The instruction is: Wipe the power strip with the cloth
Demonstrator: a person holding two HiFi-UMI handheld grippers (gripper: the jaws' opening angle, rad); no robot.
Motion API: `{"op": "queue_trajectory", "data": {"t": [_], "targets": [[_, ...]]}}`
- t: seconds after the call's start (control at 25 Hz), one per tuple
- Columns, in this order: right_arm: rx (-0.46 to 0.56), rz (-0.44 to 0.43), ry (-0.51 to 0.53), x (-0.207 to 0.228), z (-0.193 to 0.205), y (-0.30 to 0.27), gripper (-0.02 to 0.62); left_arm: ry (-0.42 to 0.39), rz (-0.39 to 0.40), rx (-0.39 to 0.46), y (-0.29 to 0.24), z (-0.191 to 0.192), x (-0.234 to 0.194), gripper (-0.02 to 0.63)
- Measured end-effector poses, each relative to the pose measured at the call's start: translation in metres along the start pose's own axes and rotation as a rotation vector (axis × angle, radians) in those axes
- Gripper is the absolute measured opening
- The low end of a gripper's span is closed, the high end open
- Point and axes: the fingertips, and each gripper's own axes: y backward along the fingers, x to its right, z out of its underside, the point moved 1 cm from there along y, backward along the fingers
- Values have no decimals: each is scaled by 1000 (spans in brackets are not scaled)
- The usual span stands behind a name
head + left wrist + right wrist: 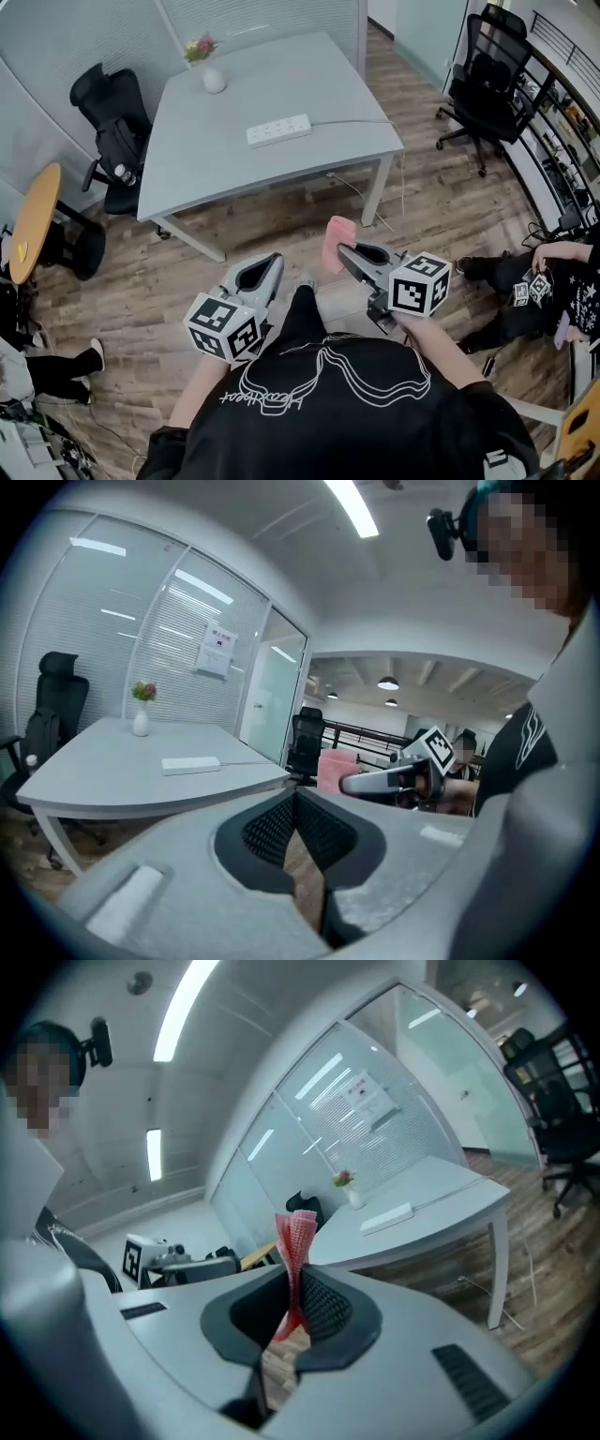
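The pale grey counter (pixel 281 84) stands well ahead of both tools. On it lies the white oblong power strip (pixel 278 129), long axis left to right, cord trailing right. The left tool (pixel 267 272) is closed and empty. The right tool (pixel 349 255) pinches the pink mesh cloth (pixel 337 239).

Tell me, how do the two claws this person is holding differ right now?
The right claw is clamped on a pink cloth; the left claw is shut on nothing. In the head view the right claw points up-left, the left claw up-right. Both hang over the wooden floor, short of the table.
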Motion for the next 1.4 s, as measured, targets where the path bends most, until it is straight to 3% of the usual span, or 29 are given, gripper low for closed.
{"op": "queue_trajectory", "data": {"t": [0.24,0.48,0.76,0.92,1.12,1.4], "targets": [[50,66,-10,52,-37,-59,31,-90,36,17,-34,-12,-61,11],[15,118,9,104,-85,-140,29,16,39,13,-87,-52,-163,11],[-19,102,-51,164,-110,-218,29,123,67,28,-144,-70,-257,11],[-63,103,-96,199,-144,-281,31,121,89,-29,-180,-84,-323,11],[-109,66,-130,227,-161,-337,31,114,159,-69,-215,-87,-367,11],[-155,84,-167,262,-178,-389,31,114,127,-125,-246,-86,-422,11]]}}
